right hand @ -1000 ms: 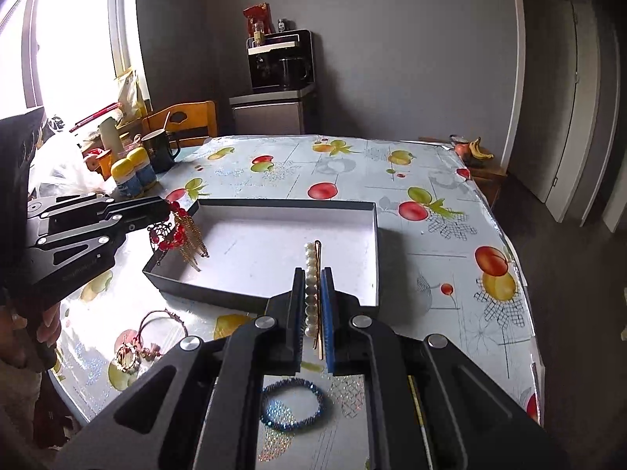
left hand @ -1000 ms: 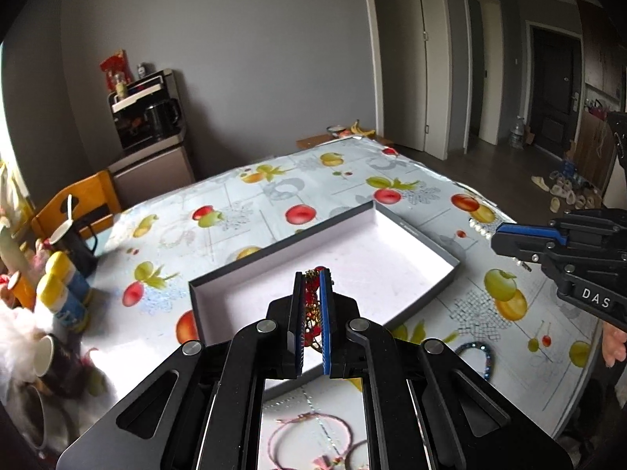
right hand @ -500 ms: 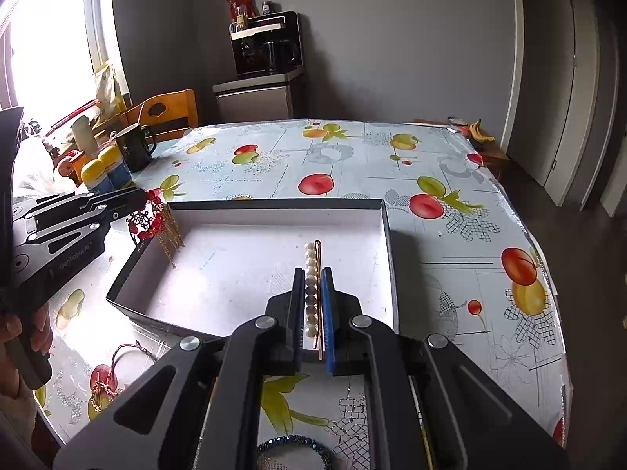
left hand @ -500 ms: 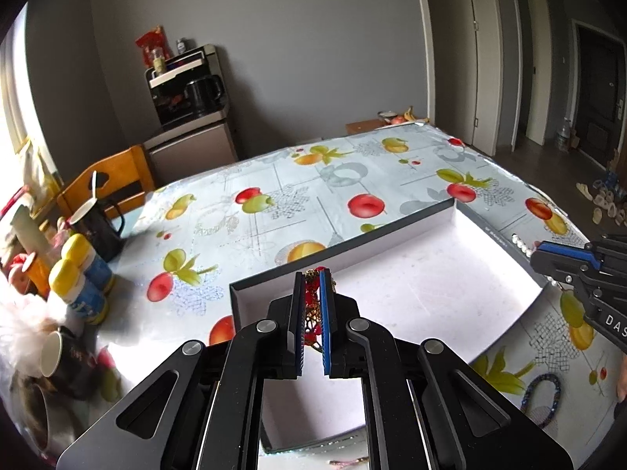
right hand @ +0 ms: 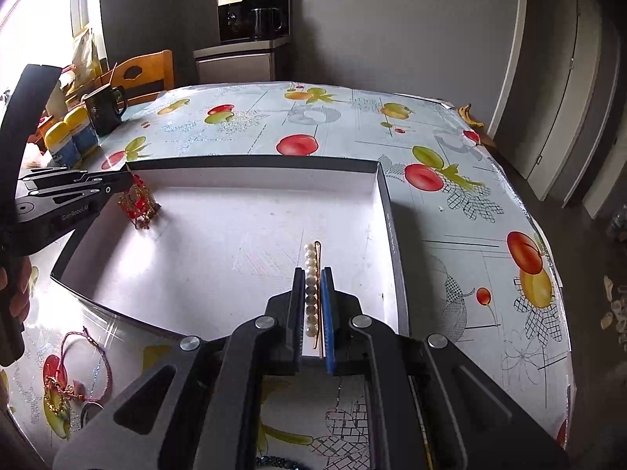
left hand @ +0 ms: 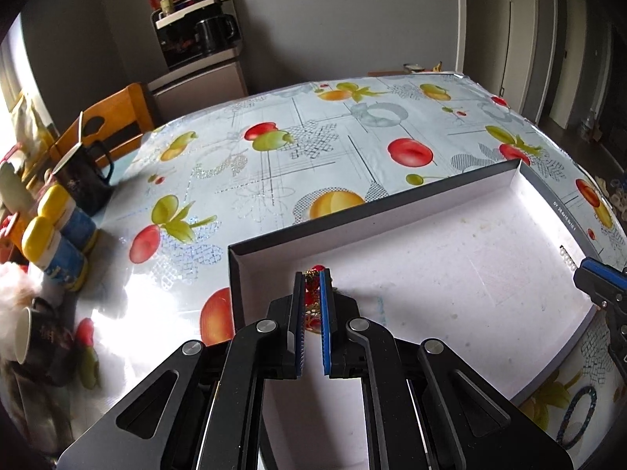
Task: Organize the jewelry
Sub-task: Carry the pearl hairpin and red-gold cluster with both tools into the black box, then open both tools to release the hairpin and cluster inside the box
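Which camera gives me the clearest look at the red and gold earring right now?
The right wrist view: the red and gold earring shows whole, dangling from the left hand-held gripper over the box corner. In the left wrist view only a sliver of it shows between that gripper's fingers.

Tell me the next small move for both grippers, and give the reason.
Probably lower a little and open both. The left gripper holds the red and gold ornament over the box, its tassels near the floor; the right gripper holds the pearl hair pin above the box's right side.
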